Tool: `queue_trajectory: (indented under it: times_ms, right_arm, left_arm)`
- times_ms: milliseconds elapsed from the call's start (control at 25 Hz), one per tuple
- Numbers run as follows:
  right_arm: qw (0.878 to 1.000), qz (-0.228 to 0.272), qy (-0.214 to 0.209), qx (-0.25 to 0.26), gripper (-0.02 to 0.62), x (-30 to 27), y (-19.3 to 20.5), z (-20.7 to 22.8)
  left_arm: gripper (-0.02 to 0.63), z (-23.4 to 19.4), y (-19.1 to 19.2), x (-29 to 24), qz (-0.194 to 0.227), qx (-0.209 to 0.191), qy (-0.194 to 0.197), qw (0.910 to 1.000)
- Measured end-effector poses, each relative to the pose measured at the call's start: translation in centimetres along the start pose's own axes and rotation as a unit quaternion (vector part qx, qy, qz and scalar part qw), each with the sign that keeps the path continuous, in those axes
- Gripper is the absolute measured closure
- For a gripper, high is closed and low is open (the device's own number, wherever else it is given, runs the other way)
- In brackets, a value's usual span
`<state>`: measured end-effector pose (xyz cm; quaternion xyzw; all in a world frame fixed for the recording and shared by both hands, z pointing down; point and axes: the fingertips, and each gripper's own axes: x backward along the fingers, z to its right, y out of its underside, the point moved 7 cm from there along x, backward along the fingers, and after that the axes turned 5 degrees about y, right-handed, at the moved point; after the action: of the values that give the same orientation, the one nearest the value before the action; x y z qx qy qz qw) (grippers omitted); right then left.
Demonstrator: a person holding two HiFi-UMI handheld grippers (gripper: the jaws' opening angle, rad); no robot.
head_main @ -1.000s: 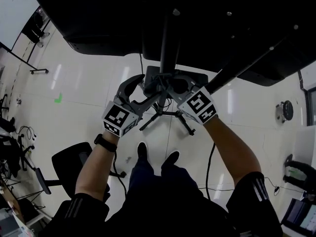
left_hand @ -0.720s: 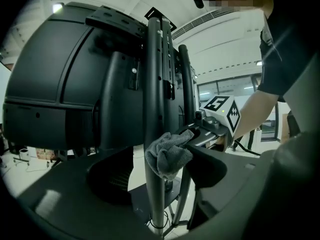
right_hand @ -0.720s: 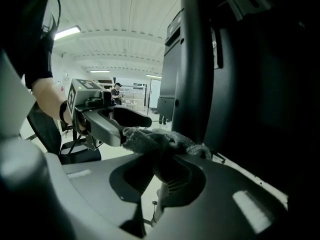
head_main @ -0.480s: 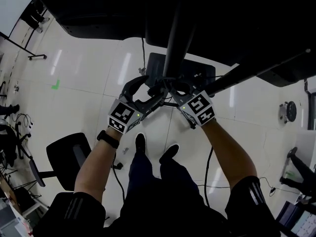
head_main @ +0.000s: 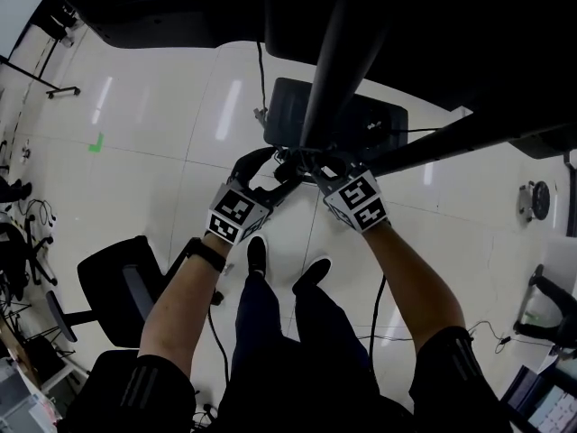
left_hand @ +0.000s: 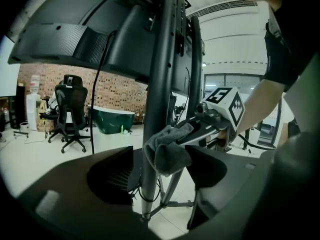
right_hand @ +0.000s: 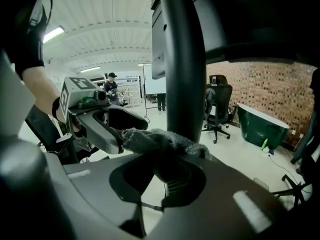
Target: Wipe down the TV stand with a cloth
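Grey cloth (right_hand: 155, 139) pinched in right tool (right_hand: 165, 170), hiding its tips; left tool (left_hand: 157, 176) agape round pole (left_hand: 162, 74).

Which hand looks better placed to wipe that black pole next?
Probably right: the right gripper holds the grey cloth against the pole; the left gripper is open, straddling the pole, with no cloth.

Left gripper (head_main: 274, 166) and right gripper (head_main: 306, 162) sliding grey cloth (left_hand: 165, 149) down stand pole (left_hand: 161, 84), sinking farther below TV back (left_hand: 70, 36).
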<state>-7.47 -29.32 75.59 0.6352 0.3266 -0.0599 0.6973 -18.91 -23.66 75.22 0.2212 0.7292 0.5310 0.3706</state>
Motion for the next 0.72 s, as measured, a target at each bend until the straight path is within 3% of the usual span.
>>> queue_trajectory:
  times_ms: [280,480,720]
  right_arm:
    - [0.999,-0.038,-0.002,-0.007,0.561,-3.9,5.7,-0.5]
    - [0.998,-0.054,-0.001,-0.017,0.561,-6.3,9.3,-0.2]
    - [0.997,-0.076,-0.001,-0.033,0.561,-8.4,12.4,0.0]
  left_arm:
    - [0.256,-0.6,6.6,-2.4,-0.047,0.016,0.003,0.9988]
    - [0.256,-1.0,9.8,-3.7,-0.040,0.055,-0.004,0.9977]
    - [0.256,-1.2,12.5,-5.1,-0.043,0.068,-0.005,0.9967]
